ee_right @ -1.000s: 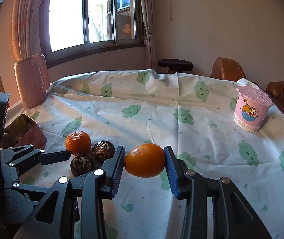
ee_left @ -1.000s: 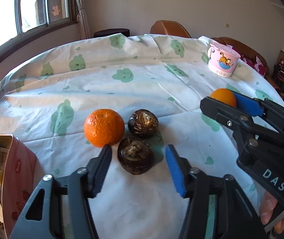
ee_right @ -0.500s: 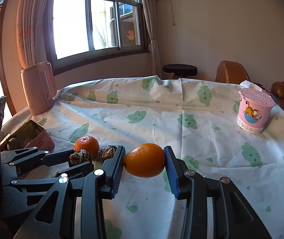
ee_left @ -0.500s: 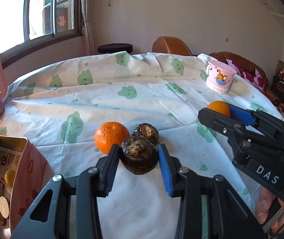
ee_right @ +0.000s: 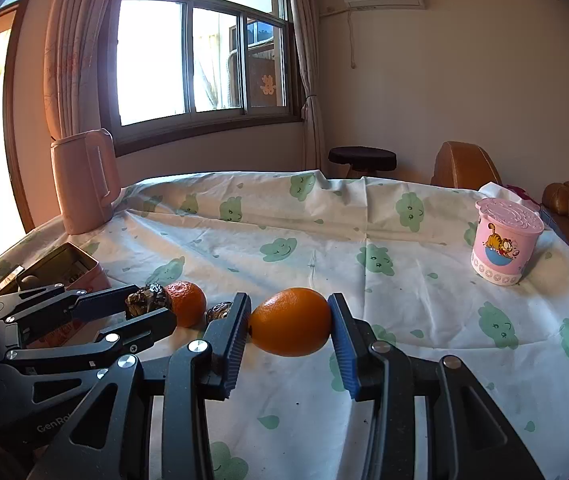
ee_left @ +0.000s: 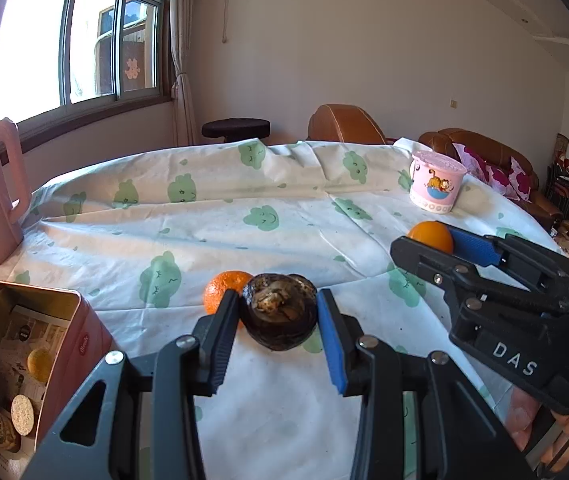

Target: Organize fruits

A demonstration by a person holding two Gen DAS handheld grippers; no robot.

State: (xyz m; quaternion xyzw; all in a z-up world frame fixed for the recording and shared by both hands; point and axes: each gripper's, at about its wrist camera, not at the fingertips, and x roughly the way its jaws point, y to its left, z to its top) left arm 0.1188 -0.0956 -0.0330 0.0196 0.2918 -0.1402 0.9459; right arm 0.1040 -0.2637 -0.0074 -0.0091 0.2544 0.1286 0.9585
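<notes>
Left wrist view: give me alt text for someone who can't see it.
The left gripper is shut on a dark brown fruit above the tablecloth, a tangerine just behind. To the right, the right gripper holds an orange; an open tin sits lower left.

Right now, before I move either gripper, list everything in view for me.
Dark brown fruit: one, held in left gripper; second one on cloth.
Orange: one, held in right gripper.
Mandarin: one, orange, on cloth.
Tin box: one, pink, open, near-left.
Kettle: one, pink, by window.
Cartoon tub: one, pink, far right.
Tablecloth: white, green clouds.
Left gripper, right gripper: black, blue pads.
</notes>
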